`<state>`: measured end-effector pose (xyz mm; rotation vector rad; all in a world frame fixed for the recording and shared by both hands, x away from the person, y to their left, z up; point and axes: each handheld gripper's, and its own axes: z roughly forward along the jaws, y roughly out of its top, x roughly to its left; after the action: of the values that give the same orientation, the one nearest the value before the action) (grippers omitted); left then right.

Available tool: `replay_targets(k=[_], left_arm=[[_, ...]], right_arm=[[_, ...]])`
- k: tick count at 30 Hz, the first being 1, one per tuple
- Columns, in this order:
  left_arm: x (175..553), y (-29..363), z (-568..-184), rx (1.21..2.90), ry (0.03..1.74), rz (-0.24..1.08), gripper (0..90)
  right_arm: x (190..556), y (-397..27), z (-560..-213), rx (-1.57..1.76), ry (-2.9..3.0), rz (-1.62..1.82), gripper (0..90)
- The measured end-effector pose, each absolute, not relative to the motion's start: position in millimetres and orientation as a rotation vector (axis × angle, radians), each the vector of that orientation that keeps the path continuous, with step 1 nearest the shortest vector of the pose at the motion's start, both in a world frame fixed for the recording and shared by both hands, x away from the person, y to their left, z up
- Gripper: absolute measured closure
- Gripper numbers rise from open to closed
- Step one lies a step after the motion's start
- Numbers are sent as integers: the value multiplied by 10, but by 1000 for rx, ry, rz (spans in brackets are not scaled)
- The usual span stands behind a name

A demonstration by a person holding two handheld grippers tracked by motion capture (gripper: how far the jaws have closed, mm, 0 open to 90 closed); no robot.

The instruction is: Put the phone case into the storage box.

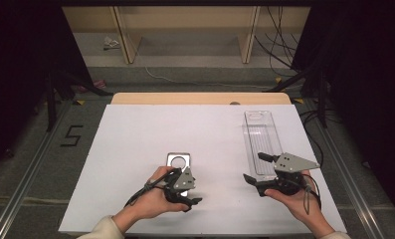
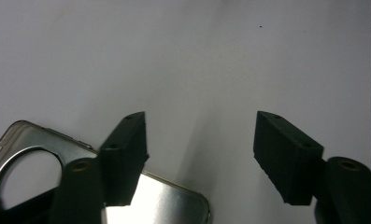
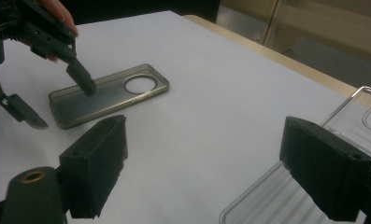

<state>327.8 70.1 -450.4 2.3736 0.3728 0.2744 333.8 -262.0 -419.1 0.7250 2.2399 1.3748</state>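
While the left gripper [image 1: 185, 191] hovers released over the grey phone case [image 3: 109, 93], the right gripper's [image 1: 262, 173] fingers [image 3: 96, 170] gape beside the clear tray [image 1: 261, 134].

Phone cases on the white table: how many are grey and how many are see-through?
Grey phone case: 1, lying flat under the left gripper, whose jaws stand apart.
See-through phone case: 1, lying flat by the right gripper.
Total: 2 phone cases.
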Motion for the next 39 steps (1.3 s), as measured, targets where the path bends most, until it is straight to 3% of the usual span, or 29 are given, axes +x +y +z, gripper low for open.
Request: replay_targets(k=[7,18,39], left_arm=[[3275,932,-4493,2447,339,322,180],[3305,1027,-4453,2592,163,376,305],[3310,858,-4552,2807,-39,391,423]], right_arm=[[3338,-2611,-4193,722,2242,1372,161],[3340,-2611,-4194,722,2242,1376,161],[3346,-2601,-4203,730,2246,1376,160]])
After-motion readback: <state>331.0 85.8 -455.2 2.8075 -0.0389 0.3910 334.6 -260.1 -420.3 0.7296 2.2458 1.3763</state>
